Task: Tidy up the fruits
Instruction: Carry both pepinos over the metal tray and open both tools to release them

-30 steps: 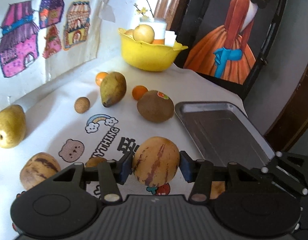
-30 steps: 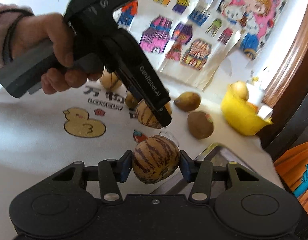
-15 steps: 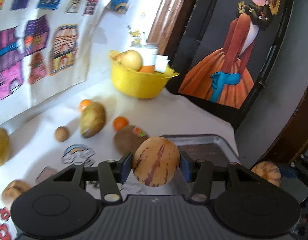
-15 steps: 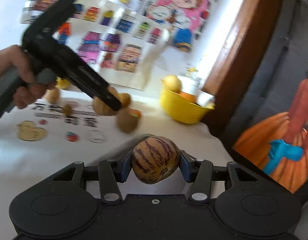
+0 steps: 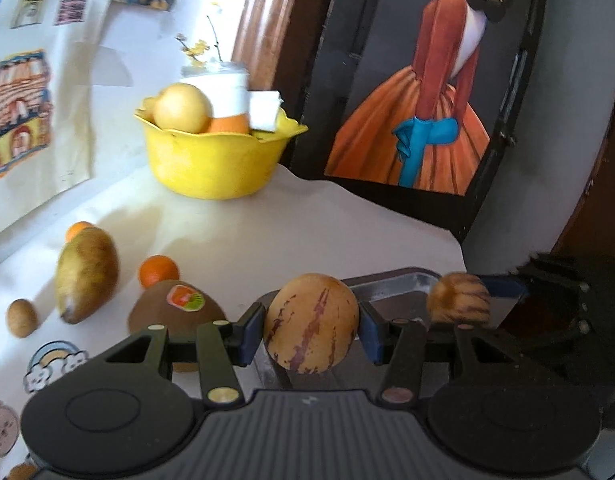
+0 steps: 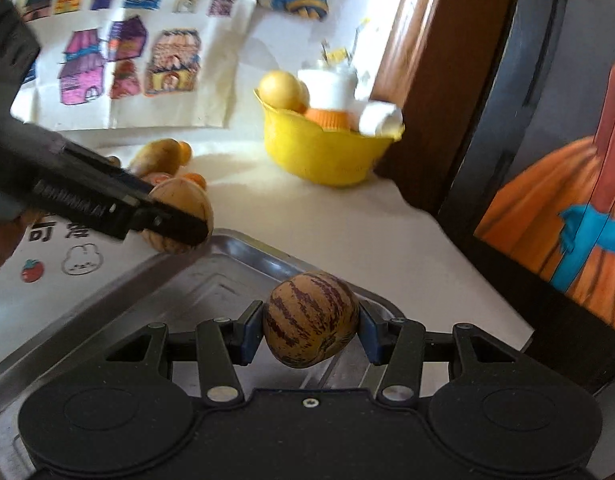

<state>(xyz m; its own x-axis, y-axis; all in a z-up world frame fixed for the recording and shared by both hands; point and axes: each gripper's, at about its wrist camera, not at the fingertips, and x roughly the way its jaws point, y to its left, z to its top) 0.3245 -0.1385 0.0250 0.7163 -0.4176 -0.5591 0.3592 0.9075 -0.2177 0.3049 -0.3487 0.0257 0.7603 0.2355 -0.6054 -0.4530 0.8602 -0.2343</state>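
My left gripper (image 5: 311,330) is shut on a pale striped melon (image 5: 311,320), held over the near left edge of the metal tray (image 5: 391,284). My right gripper (image 6: 310,326) is shut on a darker striped melon (image 6: 310,318), held above the tray (image 6: 179,292) toward its far right corner. In the left wrist view the right gripper (image 5: 519,284) and its melon (image 5: 458,298) show at the right. In the right wrist view the left gripper (image 6: 179,226) and its melon (image 6: 183,204) hang over the tray's left edge.
A yellow bowl (image 5: 215,160) with fruit and a white jar stands at the back. A kiwi with a sticker (image 5: 171,312), a brown pear (image 5: 85,274), small oranges (image 5: 158,270) and a small brown fruit (image 5: 22,318) lie on the cloth, left of the tray. A framed painting (image 5: 427,80) stands behind.
Both grippers have carried their melons right and forward, from over the printed cloth to above the metal tray. The fruits on the cloth have not moved.
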